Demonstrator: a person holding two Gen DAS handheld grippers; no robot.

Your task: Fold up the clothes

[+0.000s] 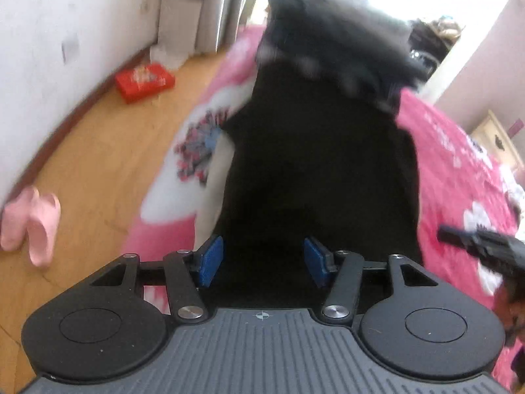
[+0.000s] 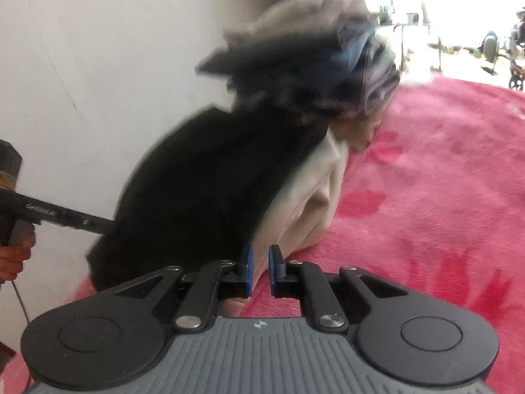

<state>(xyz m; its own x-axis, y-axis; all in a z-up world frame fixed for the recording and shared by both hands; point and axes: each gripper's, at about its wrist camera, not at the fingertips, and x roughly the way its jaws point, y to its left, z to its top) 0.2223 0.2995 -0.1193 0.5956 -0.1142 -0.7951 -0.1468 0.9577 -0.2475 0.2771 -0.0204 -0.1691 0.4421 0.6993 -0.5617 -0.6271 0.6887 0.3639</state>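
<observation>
A black garment (image 1: 315, 170) lies stretched over the pink bed cover (image 1: 459, 164), running up into a blurred heap of dark and grey clothes (image 1: 328, 32). My left gripper (image 1: 264, 259) hovers over the garment's near end. Its jaws stand wide apart, both blue pad faces are bare, and the black cloth lies beneath them. In the right wrist view the black garment (image 2: 203, 180) overlaps a cream garment (image 2: 305, 203). My right gripper (image 2: 261, 267) sits at the cream cloth's near edge with only a thin slit between its pads and nothing clearly pinched. The left gripper's finger (image 2: 72, 220) reaches the black cloth from the left.
A white cloth with a dark print (image 1: 200, 151) lies left of the black garment. On the wooden floor (image 1: 98, 170) sit a red box (image 1: 144, 80) and pink slippers (image 1: 32, 223). A white wall (image 2: 98, 65) runs along the bed. A hand (image 2: 14, 259) holds the left gripper's handle.
</observation>
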